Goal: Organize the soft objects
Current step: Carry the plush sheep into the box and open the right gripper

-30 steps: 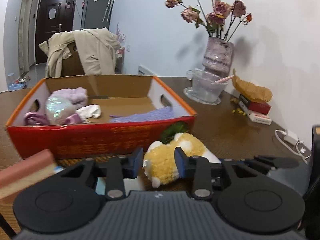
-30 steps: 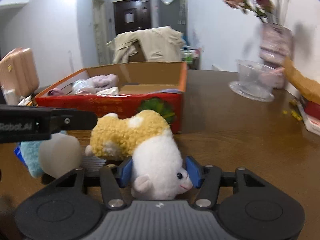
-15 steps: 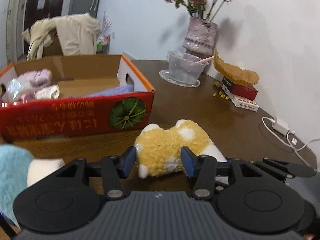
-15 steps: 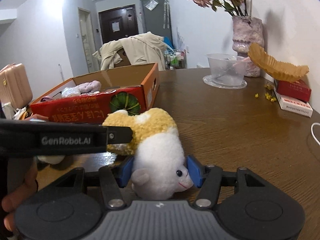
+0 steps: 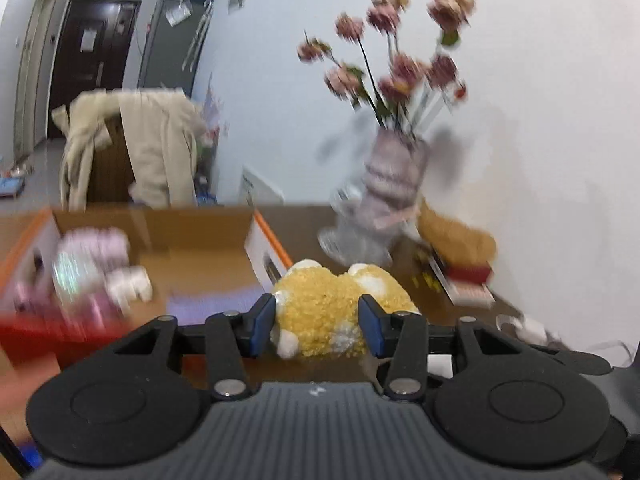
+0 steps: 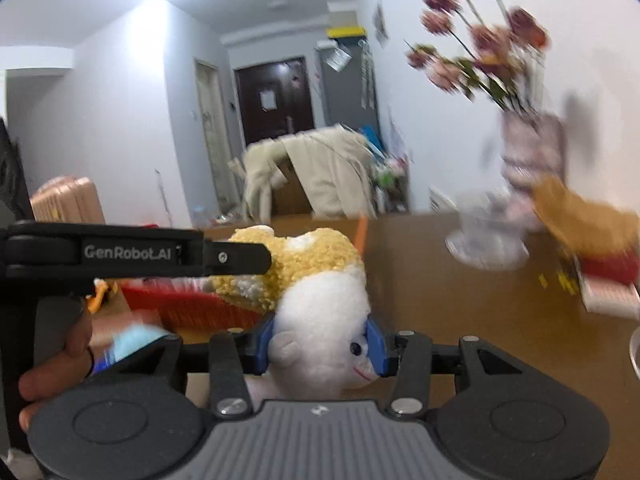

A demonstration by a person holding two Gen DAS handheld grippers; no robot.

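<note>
Clamping the plush sheep's white head, the right hand-held gripper had just tightened; the left hand-held gripper pinched its yellow body above the surface.

The plush toy was lying on the counter; now both grippers have lifted it up. The right gripper has just squeezed tighter on its white head. The left gripper clamps its yellow end.

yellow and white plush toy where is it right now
The plush toy is held by both grippers: left gripper on its yellow end, right gripper on its white head, just right of the cardboard box.
</note>
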